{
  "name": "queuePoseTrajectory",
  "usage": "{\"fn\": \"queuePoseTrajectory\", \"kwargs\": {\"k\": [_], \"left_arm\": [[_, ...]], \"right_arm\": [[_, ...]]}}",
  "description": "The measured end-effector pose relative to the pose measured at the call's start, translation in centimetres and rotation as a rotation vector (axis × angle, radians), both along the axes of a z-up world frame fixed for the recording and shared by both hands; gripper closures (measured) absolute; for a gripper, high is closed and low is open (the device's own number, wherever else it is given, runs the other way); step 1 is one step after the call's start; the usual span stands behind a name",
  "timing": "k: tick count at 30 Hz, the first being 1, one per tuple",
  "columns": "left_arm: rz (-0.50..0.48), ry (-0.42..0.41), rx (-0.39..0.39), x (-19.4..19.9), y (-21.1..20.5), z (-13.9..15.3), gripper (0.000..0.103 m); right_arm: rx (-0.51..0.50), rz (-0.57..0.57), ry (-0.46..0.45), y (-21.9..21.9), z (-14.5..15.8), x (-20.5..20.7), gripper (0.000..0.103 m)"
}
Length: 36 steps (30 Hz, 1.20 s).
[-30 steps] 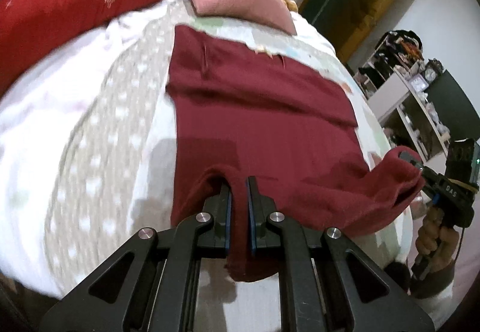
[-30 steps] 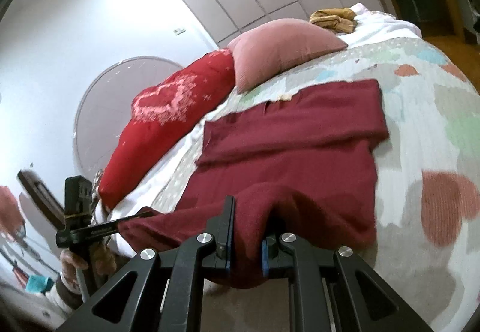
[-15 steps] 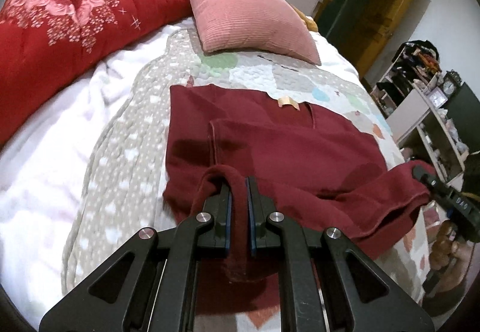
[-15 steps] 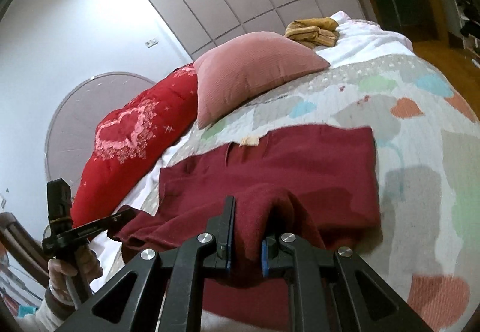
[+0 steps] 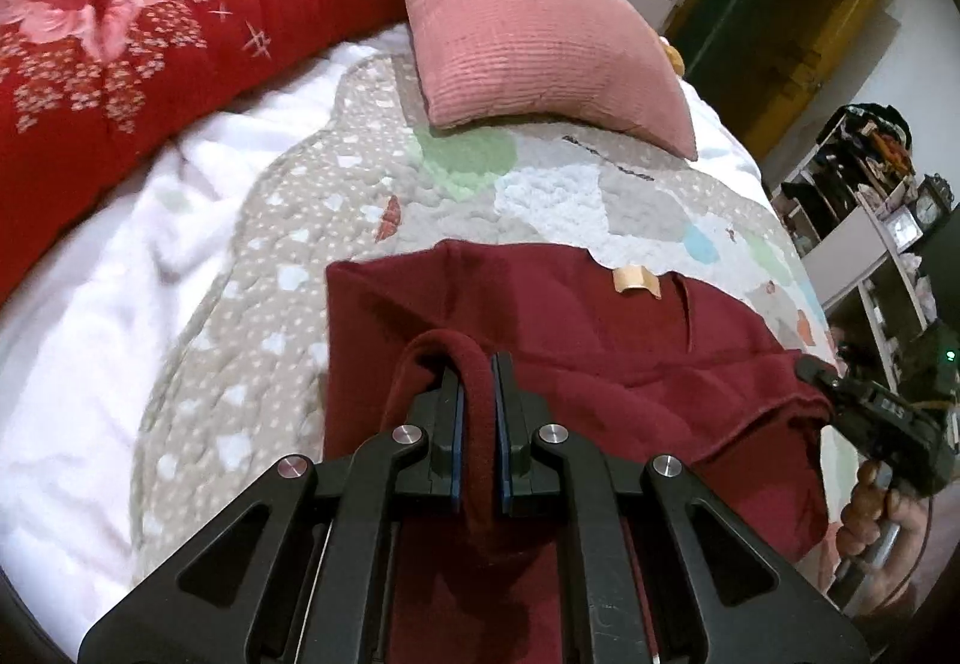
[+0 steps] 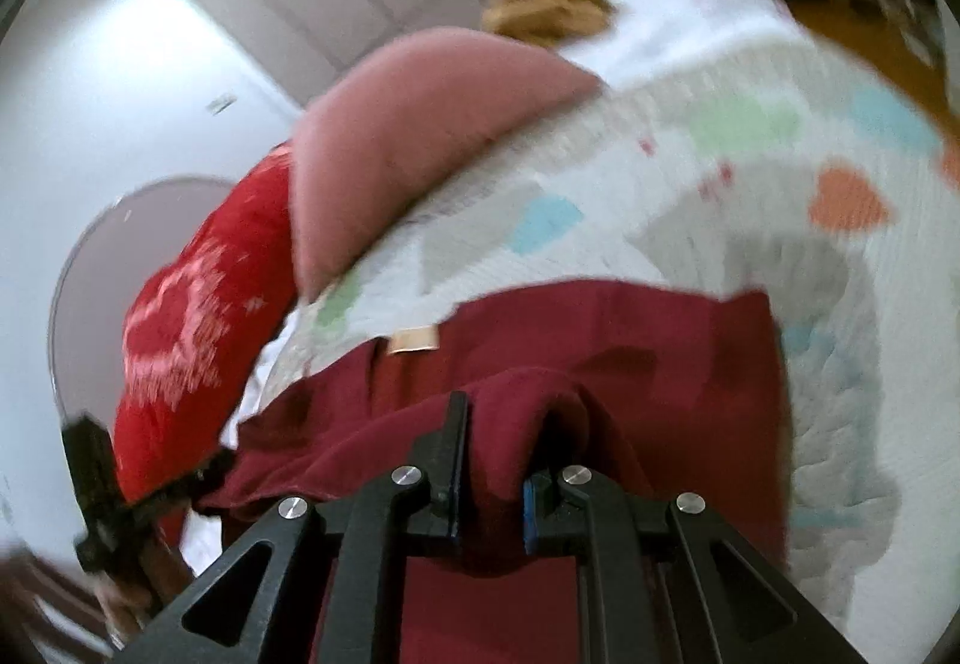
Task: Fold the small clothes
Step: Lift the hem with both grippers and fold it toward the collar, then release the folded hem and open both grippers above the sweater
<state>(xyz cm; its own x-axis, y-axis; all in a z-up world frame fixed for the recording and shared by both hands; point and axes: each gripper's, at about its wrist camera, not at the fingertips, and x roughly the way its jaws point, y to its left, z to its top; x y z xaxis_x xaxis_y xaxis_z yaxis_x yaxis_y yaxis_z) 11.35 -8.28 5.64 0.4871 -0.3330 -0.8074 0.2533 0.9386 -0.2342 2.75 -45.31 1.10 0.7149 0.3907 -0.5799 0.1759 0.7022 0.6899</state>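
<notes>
Clearly both grippers are clamped on the near hem of the maroon top (image 5: 576,328): the left gripper (image 5: 477,418) and right gripper (image 6: 492,460) each pinch a corner, lifted over the quilt (image 5: 252,364), apparently to carry it toward the collar.

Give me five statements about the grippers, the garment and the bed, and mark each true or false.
1. The left gripper is shut on a fold of the maroon garment. True.
2. The right gripper is open and holds nothing. False: it is shut on a bunch of the same garment.
3. A pink pillow lies on the quilt beyond the garment. True.
4. The tan label sits at the garment's far edge. True.
5. The garment is blue. False: it is maroon.
</notes>
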Motion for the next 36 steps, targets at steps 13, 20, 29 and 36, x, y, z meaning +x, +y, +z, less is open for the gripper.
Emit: {"fn": "queuePoseTrajectory", "kwargs": {"k": [13, 20, 29, 36], "left_arm": [[-0.01, 0.083, -0.07, 1.8, 0.7, 0.0, 0.078], [0.023, -0.022, -0.06, 1.1, 0.7, 2.3, 0.026], [0.019, -0.044, 0.005, 1.2, 0.3, 1.4, 0.024], [0.097, 0.074, 0.111, 4.5, 0.3, -4.2, 0.024]], "right_arm": [[0.174, -0.086, -0.037, -4.7, 0.6, -0.7, 0.051], [0.046, -0.071, -0.094, -4.3, 3.4, -2.9, 0.051], [-0.206, 0.198, -0.087, 3.8, 2.3, -0.4, 0.051], [-0.153, -0.068, 0.041, -1.7, -2.0, 3.4, 0.053]]}}
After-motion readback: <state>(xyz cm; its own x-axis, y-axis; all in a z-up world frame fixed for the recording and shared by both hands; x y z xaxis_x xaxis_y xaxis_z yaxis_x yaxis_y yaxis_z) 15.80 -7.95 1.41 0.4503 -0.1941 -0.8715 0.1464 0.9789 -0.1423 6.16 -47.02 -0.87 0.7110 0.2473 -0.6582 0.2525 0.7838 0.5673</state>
